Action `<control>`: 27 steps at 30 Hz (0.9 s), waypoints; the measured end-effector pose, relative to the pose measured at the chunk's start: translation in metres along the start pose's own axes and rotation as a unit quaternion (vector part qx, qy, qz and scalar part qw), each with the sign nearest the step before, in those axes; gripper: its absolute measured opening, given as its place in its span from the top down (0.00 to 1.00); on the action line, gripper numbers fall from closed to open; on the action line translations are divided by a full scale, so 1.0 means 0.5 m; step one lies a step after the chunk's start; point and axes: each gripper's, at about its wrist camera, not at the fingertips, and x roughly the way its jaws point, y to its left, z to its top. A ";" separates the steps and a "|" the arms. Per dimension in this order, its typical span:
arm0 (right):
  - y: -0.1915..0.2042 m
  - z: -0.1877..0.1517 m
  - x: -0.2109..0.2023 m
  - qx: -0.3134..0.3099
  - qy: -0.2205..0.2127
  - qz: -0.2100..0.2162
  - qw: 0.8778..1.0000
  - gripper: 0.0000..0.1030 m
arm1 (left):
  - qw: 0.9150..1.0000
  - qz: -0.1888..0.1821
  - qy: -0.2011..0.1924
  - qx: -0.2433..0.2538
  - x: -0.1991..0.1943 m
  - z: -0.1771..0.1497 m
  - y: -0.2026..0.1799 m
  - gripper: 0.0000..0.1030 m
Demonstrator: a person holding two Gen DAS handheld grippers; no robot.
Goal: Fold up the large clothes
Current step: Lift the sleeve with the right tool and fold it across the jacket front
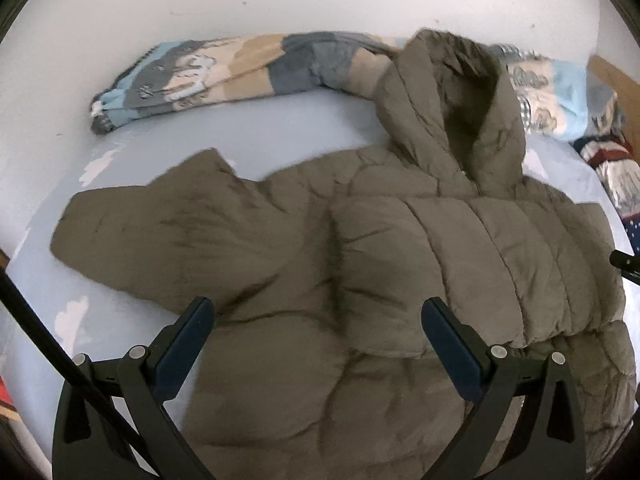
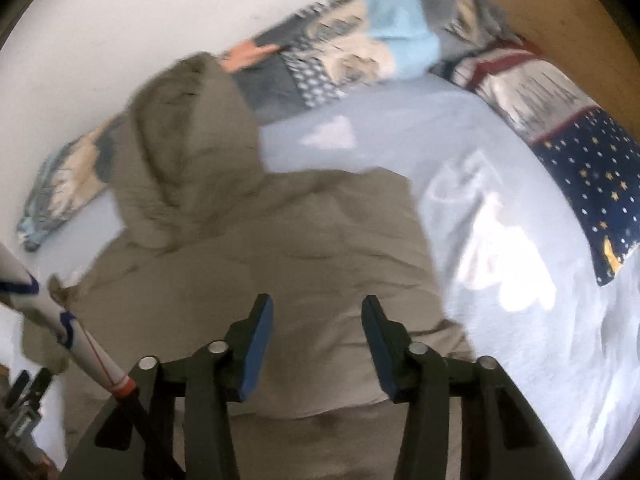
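Observation:
An olive-brown hooded puffer jacket (image 1: 360,240) lies front up on a light blue bed sheet (image 1: 240,128). Its hood (image 1: 452,92) points toward the wall. One sleeve (image 1: 160,232) is spread out to the left, and the right side is folded over the front (image 1: 500,264). My left gripper (image 1: 318,306) hovers open and wide over the jacket's lower middle, holding nothing. In the right wrist view the jacket (image 2: 280,232) fills the centre with its hood (image 2: 188,128) at upper left. My right gripper (image 2: 317,302) hangs above it, jaws apart, with no cloth between the pads.
A patterned blanket (image 1: 224,68) lies bunched along the white wall. A star-print pillow (image 2: 592,184) and a brown board (image 2: 540,12) stand at the bed's right end. A white rod with blue and red marks (image 2: 60,312) crosses the lower left. Bare sheet (image 2: 500,184) lies right of the jacket.

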 end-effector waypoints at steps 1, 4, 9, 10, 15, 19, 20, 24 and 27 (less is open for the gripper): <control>-0.013 0.002 0.014 0.006 0.007 0.000 1.000 0.53 | 1.000 0.007 0.006 0.005 0.011 -0.001 -0.007 0.00; -0.039 0.003 0.050 0.015 0.032 0.007 0.999 0.53 | 0.998 0.037 0.041 0.022 0.061 -0.010 -0.021 0.00; -0.045 -0.020 0.103 0.005 0.057 0.004 0.998 0.53 | 0.997 0.028 0.065 0.011 0.097 -0.018 -0.017 0.00; -0.042 -0.023 0.106 -0.001 0.055 -0.001 0.998 0.53 | 0.997 0.028 0.066 0.010 0.097 -0.018 -0.014 0.00; -0.022 -0.024 0.077 -0.010 0.049 -0.017 0.999 0.53 | 0.998 0.021 0.062 0.002 0.076 -0.010 -0.003 0.00; -0.001 -0.044 -0.004 -0.012 0.021 0.014 1.000 0.53 | 0.999 0.007 0.033 -0.005 0.028 0.003 0.008 0.00; 0.005 -0.048 -0.019 -0.012 0.019 0.019 1.000 0.52 | 1.000 0.005 0.026 -0.008 0.018 0.006 0.012 0.00; 0.031 -0.068 -0.111 -0.007 -0.009 0.046 0.999 0.52 | 1.000 -0.003 0.014 -0.020 -0.004 0.010 0.031 0.00; 0.036 -0.088 -0.166 0.009 -0.026 0.066 0.997 0.52 | 1.000 -0.004 0.016 -0.022 -0.006 0.009 0.036 0.00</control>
